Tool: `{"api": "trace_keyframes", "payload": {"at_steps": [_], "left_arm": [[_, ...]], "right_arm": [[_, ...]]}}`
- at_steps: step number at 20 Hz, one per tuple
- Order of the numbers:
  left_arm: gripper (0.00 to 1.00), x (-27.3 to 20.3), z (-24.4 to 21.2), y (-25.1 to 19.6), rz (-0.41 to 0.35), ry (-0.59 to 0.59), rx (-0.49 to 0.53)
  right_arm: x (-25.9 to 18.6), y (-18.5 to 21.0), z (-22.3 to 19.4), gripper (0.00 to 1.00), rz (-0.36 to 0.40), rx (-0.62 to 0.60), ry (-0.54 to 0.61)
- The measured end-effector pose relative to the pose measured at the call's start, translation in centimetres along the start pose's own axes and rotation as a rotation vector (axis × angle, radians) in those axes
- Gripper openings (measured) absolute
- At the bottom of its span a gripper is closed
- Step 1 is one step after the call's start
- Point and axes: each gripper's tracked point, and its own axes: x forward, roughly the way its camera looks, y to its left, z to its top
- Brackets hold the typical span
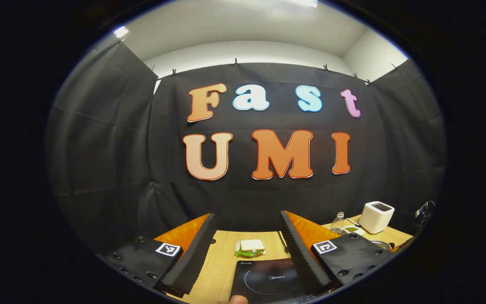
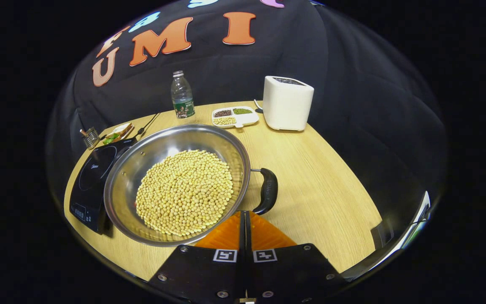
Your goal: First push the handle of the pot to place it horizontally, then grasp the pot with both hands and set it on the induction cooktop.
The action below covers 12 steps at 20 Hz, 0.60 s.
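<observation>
Sitting beside the induction cooktop [image 2: 93,177], the pot [image 2: 177,183] awaits its handle [image 2: 268,190] push: right gripper [image 2: 243,217] fingers pressed together near it, left gripper [image 1: 247,249] fingers spread

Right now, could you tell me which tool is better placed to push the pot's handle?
The right tool: it is shut, close beside the black handle of the round steel pot of soybeans. The left tool is open, facing the black induction cooktop.
</observation>
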Motion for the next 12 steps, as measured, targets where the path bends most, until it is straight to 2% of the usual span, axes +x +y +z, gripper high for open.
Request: {"api": "trace_keyframes", "payload": {"at_steps": [12], "left_arm": [[1.00,1.4,-1.3,-0.7,0.005,0.028,0.001]], "right_arm": [[2.9,-1.4,2.6,0.00,-0.008,0.007,-0.011]]}}
